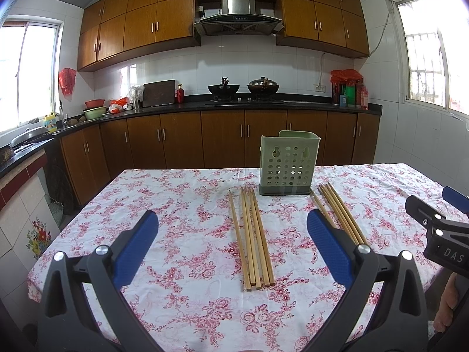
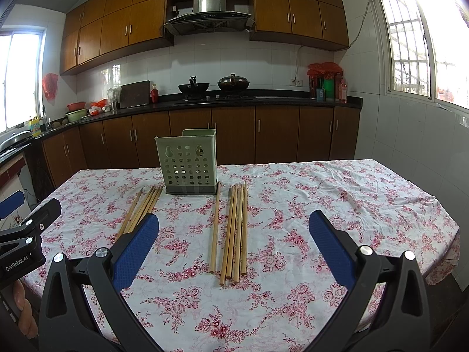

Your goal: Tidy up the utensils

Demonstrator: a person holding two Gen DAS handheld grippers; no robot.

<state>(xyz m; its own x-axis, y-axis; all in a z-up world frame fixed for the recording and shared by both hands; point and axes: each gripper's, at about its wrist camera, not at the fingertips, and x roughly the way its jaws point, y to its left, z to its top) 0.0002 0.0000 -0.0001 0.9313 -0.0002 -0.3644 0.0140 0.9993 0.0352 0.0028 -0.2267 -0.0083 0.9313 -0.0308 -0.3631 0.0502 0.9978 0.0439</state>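
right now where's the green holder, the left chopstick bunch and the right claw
green holder (image 1: 288,162), left wrist view, perforated front wall
left chopstick bunch (image 1: 254,236), left wrist view, mid-length of the sticks
right claw (image 2: 234,249), right wrist view, midway between its open blue tips

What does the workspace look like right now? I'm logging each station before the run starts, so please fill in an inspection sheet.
Surface: table under a white cloth with red roses, wrinkled at the far right.
Job's things: pale green perforated plastic utensil holder upright on the cloth; left bundle of bamboo chopsticks and right bundle of bamboo chopsticks lying flat in front of it.
Clutter: nothing seen on the cloth.
Grippers: left claw open, holding nothing; right claw open, holding nothing.
Cables: white wire on the wall tiles to a socket.
Surroundings: brown wooden cabinets, two dark woks, bright windows.
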